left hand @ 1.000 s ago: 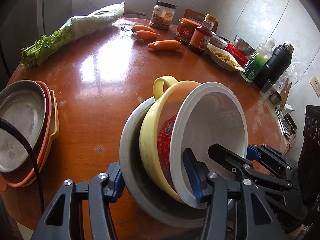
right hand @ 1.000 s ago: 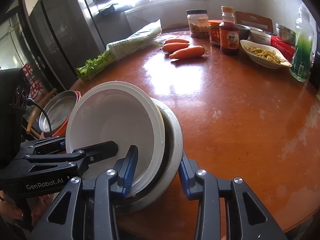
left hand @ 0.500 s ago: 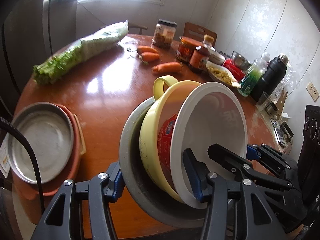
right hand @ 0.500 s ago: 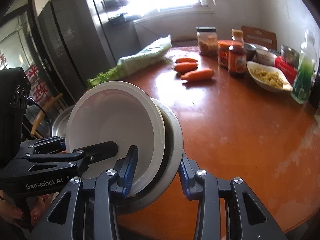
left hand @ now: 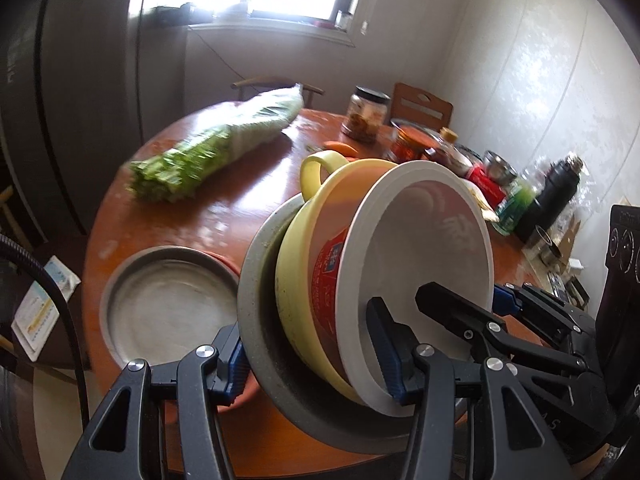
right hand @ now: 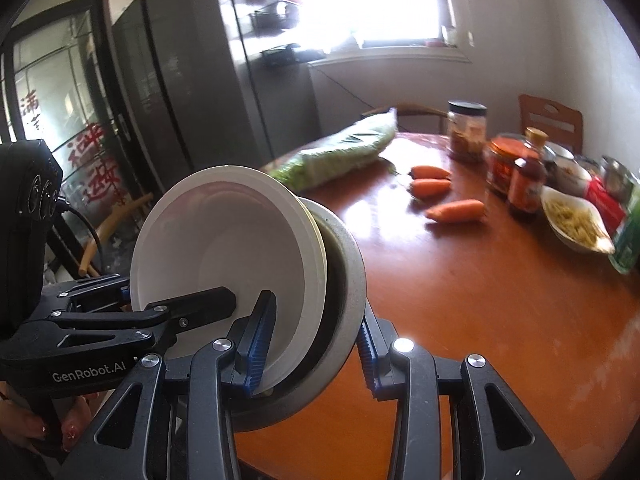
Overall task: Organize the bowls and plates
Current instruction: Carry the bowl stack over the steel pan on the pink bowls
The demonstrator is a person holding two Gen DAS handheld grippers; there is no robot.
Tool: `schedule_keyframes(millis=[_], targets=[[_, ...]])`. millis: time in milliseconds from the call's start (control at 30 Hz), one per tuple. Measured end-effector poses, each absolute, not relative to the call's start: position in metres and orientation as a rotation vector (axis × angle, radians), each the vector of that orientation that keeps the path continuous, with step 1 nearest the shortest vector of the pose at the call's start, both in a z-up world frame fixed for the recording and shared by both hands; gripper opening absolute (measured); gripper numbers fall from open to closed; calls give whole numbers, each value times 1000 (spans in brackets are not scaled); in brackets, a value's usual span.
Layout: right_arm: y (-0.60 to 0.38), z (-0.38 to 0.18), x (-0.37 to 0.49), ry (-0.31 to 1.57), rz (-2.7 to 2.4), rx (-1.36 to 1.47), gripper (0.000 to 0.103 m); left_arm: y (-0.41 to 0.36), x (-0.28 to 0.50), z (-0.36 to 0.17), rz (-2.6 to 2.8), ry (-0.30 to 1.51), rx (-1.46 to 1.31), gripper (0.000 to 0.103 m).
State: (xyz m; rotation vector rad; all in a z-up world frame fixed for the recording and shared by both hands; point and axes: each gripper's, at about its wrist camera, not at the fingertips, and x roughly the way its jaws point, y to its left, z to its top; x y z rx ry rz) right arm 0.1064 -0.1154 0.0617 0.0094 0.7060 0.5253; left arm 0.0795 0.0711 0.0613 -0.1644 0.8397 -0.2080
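Observation:
A nested stack of bowls hangs tilted on edge above the round wooden table (left hand: 248,200): a grey metal bowl (left hand: 260,320) outside, a yellow handled bowl (left hand: 332,188) in it, and a white paper bowl with a red side (left hand: 432,240) innermost. My left gripper (left hand: 310,364) is shut on the stack's near rim, one finger behind the grey bowl and one inside the white bowl. My right gripper (right hand: 312,350) is shut on the same stack, across the white bowl (right hand: 224,232) and the grey bowl (right hand: 348,276). A grey metal plate (left hand: 168,308) lies on orange plates at the table's near left edge.
A bagged bunch of greens (left hand: 224,148) lies across the far left of the table. Carrots (right hand: 452,210), jars, a sauce bottle (right hand: 528,176), a dish of food (right hand: 576,224) and a black flask (left hand: 556,192) crowd the far right. A dark fridge (right hand: 192,92) stands left.
Both grippers have risen together with the bowl stack, and the table has dropped away below. The metal plate now shows closer to the stack's lower left.

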Motion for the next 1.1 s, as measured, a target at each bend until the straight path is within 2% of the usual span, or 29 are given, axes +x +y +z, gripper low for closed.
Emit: schedule_keyframes(millis=[567,1100], targets=[[-28,78,123,673,640,-61,40,152,73,83,-94,784,-201,53],[-4,40,136,769,667,-73,40,172,86,45,-59,861,-233,53]])
